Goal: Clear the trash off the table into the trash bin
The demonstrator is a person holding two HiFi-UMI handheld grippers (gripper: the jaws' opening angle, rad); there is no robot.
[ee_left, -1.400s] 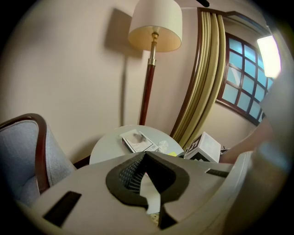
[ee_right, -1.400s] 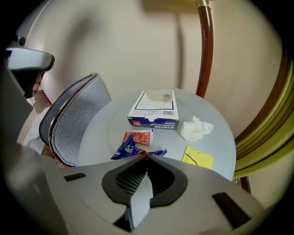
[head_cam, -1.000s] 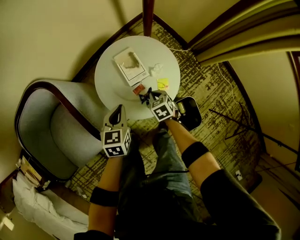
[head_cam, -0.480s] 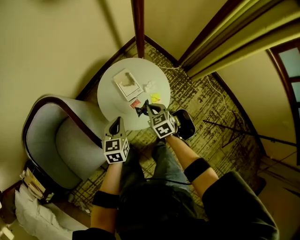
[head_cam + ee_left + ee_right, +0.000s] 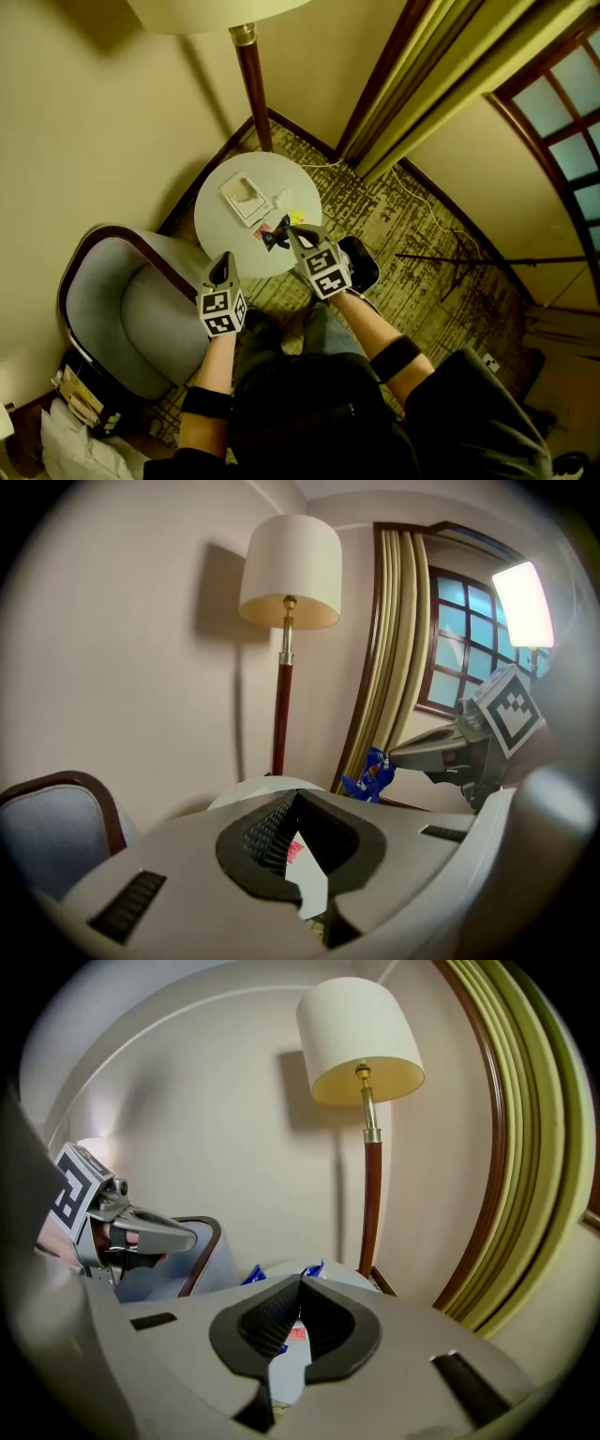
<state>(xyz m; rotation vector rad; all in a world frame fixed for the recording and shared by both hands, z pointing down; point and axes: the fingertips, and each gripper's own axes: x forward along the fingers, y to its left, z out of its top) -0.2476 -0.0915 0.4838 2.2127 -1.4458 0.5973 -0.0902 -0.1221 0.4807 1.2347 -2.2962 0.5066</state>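
Right tongs clamped on blue wrapper, over desk near edge. Left tongs fully closed, empty. Yellow scrap, maybe sticky note, on desk.

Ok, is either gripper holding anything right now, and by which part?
Right gripper pinches a crumpled blue wrapper at its jaw tips, about mid-wrapper, with blue ends poking out on both sides. Left gripper is shut on nothing.

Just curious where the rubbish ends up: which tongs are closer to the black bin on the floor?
Right. The right tongs, gripping a blue wrapper, are above the table edge, right beside the black bin. The left tongs are farther off, by the armchair.
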